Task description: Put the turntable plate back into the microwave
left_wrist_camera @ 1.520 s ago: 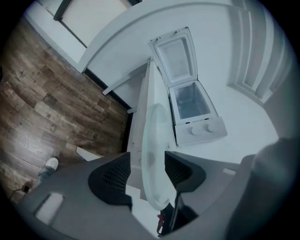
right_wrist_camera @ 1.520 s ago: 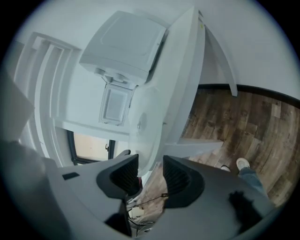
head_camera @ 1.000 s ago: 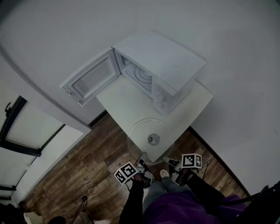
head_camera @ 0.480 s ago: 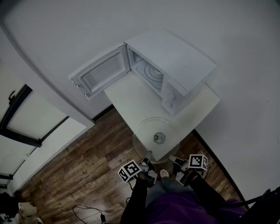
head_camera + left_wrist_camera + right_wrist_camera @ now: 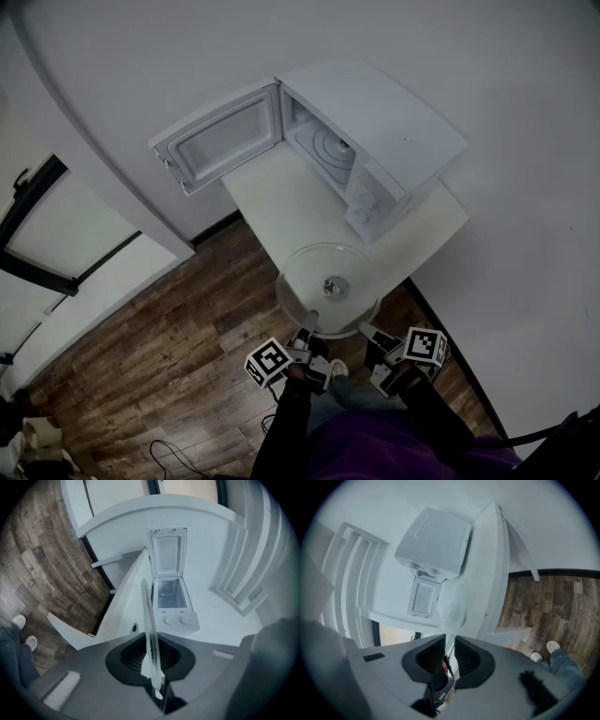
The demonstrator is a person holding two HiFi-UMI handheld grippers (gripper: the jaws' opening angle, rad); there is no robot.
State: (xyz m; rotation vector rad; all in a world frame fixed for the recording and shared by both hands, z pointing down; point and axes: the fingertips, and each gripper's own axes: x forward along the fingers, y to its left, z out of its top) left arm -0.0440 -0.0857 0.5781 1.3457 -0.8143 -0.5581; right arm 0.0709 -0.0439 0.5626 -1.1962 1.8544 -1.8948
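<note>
Over the tabletop's [image 5: 272, 202] near edge the glass turntable plate [image 5: 319, 267] hung level, near rim pinched by left gripper [image 5: 308, 323] and right gripper [image 5: 368, 333], jaws just closed onto it, open microwave [image 5: 375, 131] directly beyond, along the far edge.

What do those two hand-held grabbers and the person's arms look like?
The left gripper and right gripper are dark grey, blocky tools, each with two jaws lined with ribbed black pads. Each carries a white cube printed with black square markers. The person's sleeves are black, worn with a purple top.
</note>
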